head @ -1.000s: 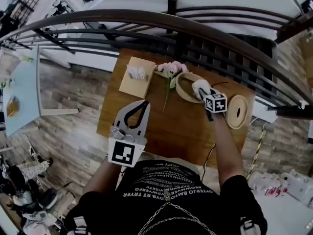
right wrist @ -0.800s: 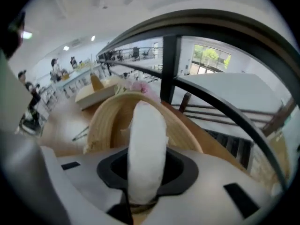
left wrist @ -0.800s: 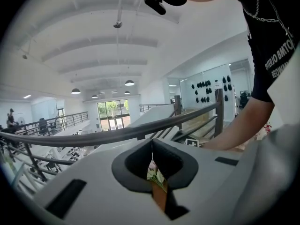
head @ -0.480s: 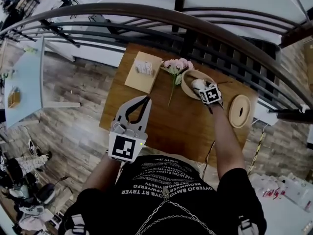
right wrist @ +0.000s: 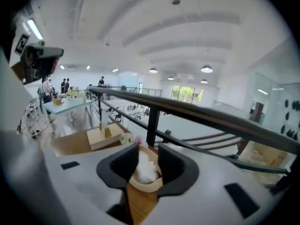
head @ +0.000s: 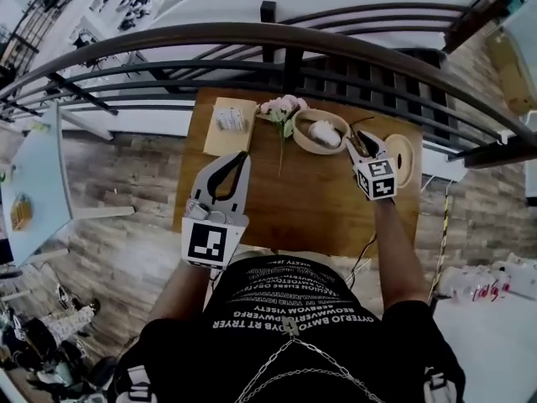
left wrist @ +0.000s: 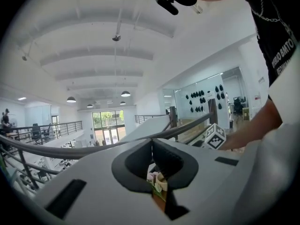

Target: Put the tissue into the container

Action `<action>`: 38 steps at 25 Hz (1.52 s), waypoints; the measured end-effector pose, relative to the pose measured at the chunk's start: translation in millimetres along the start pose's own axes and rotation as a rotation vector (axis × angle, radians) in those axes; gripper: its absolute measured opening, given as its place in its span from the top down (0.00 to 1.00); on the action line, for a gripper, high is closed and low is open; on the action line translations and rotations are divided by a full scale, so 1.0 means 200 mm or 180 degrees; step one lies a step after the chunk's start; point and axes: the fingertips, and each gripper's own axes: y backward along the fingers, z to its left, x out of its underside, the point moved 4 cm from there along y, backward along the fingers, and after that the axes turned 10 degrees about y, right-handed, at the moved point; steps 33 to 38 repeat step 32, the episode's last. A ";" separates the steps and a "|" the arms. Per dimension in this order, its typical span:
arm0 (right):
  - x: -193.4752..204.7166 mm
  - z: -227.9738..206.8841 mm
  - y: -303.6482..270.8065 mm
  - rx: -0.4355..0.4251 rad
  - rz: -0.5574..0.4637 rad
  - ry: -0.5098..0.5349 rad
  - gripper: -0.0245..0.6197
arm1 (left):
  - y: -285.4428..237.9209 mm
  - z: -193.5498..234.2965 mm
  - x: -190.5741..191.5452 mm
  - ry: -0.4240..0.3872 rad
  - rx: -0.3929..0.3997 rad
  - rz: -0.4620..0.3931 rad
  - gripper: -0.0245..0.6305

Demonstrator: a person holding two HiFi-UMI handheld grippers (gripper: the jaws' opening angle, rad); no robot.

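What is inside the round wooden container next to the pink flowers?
A crumpled white tissue sits inside the container. The tissue covers most of the container's floor, so whether anything lies beneath it cannot be seen.

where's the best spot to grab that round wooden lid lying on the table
Probably the rim of the lid, coming down from above: it lies flat on the table, a thin disc, so only its edge offers a pinch.

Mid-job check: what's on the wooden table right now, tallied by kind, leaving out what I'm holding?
Tissue box: 1
Flower bunch: 1
Round container: 1
Crumpled tissue, inside the container: 1
Round lid: 1
Total: 5
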 end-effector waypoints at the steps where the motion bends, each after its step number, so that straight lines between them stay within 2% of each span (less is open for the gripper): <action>1: -0.05 -0.01 0.11 0.0157 -0.0155 -0.0037 0.81 | 0.01 -0.01 -0.02 0.0013 0.0021 -0.0062 0.92; 2: -0.10 0.00 0.22 0.0297 -0.0291 -0.0071 0.91 | 0.02 -0.01 -0.04 0.0029 0.0047 -0.0118 0.92; 3: -0.14 0.01 0.32 0.0411 -0.0400 -0.0101 0.94 | 0.03 -0.01 -0.06 0.0046 0.0079 -0.0159 0.92; 9: -0.36 0.19 0.87 0.0899 -0.0804 -0.0048 0.94 | 0.13 0.00 -0.09 0.0047 0.0193 -0.0246 0.92; 13: -0.50 0.30 1.12 0.1101 -0.0996 0.0079 0.94 | 0.19 0.00 -0.12 -0.0054 0.0218 -0.0299 0.92; 17: -0.57 0.35 1.22 0.1149 -0.1080 0.0122 0.94 | 0.22 -0.02 -0.11 -0.0051 0.0303 -0.0328 0.92; 24: -0.64 0.40 1.23 0.1113 -0.1064 0.0177 0.94 | 0.21 -0.08 -0.15 -0.0166 0.0427 -0.0364 0.92; 38: -0.63 0.39 1.15 0.0998 -0.0993 0.0170 0.94 | 0.16 -0.11 -0.08 -0.0127 0.0422 -0.0273 0.92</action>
